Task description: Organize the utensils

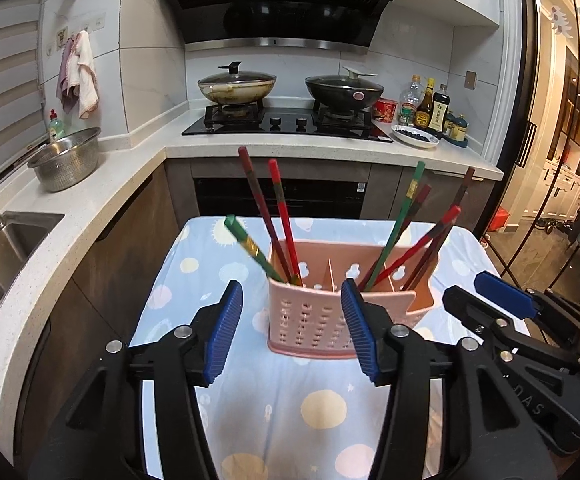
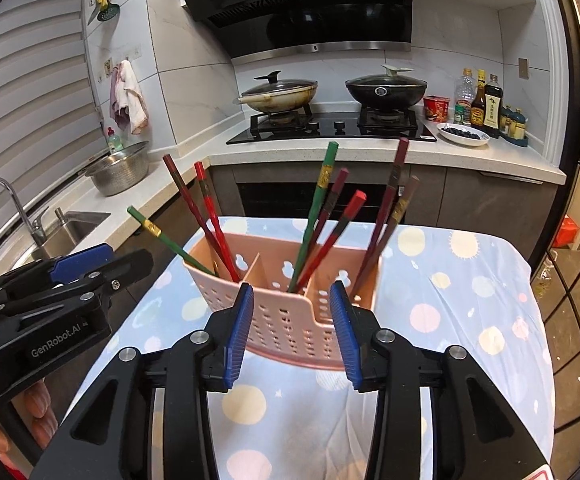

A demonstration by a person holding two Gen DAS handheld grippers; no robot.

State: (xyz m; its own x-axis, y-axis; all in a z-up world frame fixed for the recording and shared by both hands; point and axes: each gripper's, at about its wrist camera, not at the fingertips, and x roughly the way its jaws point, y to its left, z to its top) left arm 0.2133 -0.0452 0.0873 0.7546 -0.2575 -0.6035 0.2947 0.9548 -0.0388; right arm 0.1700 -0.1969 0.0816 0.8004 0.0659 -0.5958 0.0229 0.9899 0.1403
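Observation:
A pink perforated utensil holder [image 1: 310, 320] [image 2: 290, 316] stands upright on a small table under a light-blue dotted cloth [image 1: 322, 404]. Its left compartment holds a green chopstick [image 1: 250, 246] and two red ones [image 1: 284, 220]. Several red, green and dark chopsticks [image 2: 330, 232] lean in the other compartments. My left gripper [image 1: 292, 332] is open just in front of the holder, nothing between its blue pads. My right gripper [image 2: 293, 336] is open too, in front of the holder's right half, and shows at the right in the left wrist view [image 1: 490, 304]. In the right wrist view the left gripper [image 2: 90, 268] appears at the left.
A white L-shaped counter runs behind the table, with a sink [image 1: 14, 240], a steel colander [image 1: 68, 160], a hob with two lidded pans [image 1: 290, 120], sauce bottles [image 1: 430, 108] and a plate [image 1: 416, 136]. A glass door [image 1: 562, 160] stands at the right.

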